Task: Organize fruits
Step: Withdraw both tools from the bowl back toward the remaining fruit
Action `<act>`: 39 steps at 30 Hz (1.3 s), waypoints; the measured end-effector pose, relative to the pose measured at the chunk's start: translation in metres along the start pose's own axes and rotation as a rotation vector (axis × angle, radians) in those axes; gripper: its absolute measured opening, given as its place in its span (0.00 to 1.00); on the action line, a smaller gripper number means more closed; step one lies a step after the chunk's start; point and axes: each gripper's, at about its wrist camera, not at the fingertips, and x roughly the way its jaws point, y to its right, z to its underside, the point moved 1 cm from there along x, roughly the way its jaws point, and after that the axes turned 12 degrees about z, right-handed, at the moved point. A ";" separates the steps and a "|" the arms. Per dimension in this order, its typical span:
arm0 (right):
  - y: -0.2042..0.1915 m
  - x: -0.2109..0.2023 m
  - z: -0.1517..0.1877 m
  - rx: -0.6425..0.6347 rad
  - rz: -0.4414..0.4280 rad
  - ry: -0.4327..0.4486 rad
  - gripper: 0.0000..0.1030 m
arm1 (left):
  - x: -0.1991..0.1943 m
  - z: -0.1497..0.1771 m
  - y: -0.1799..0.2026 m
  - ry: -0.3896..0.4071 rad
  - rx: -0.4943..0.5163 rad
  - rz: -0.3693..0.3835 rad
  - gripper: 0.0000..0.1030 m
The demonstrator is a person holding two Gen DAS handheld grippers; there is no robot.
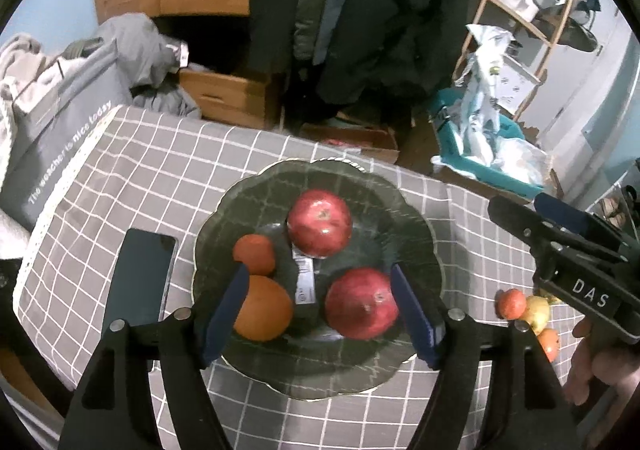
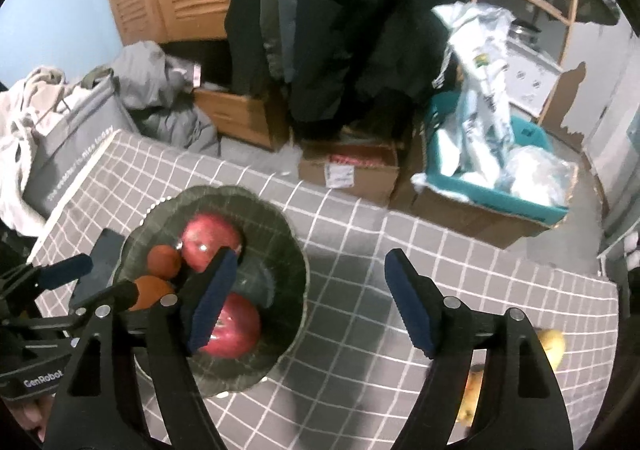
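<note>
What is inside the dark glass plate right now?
The plate holds two red apples, a large orange and a smaller orange fruit. A white label shows at its centre. Fruit and gripper fingers cover parts of the base.

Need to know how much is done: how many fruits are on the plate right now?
4 on the plate: far red apple, near red apple, small orange fruit, larger orange front-left. More could hide behind the left gripper.

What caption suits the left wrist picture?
Open left gripper above a glass plate holding two apples and two oranges.
</note>
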 end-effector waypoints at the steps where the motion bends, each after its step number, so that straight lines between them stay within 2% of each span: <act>1: 0.002 -0.005 0.000 0.002 0.005 0.011 0.76 | -0.003 0.000 0.004 0.006 0.008 0.005 0.73; 16: 0.042 -0.087 0.001 0.034 0.060 0.168 0.82 | -0.061 0.002 0.049 0.112 0.090 0.034 0.78; 27: 0.080 -0.132 0.020 0.066 0.099 0.222 0.83 | -0.092 0.003 0.082 0.188 0.151 0.068 0.83; 39: 0.124 -0.163 0.045 0.100 0.136 0.253 0.83 | -0.103 0.008 0.119 0.209 0.214 0.106 0.84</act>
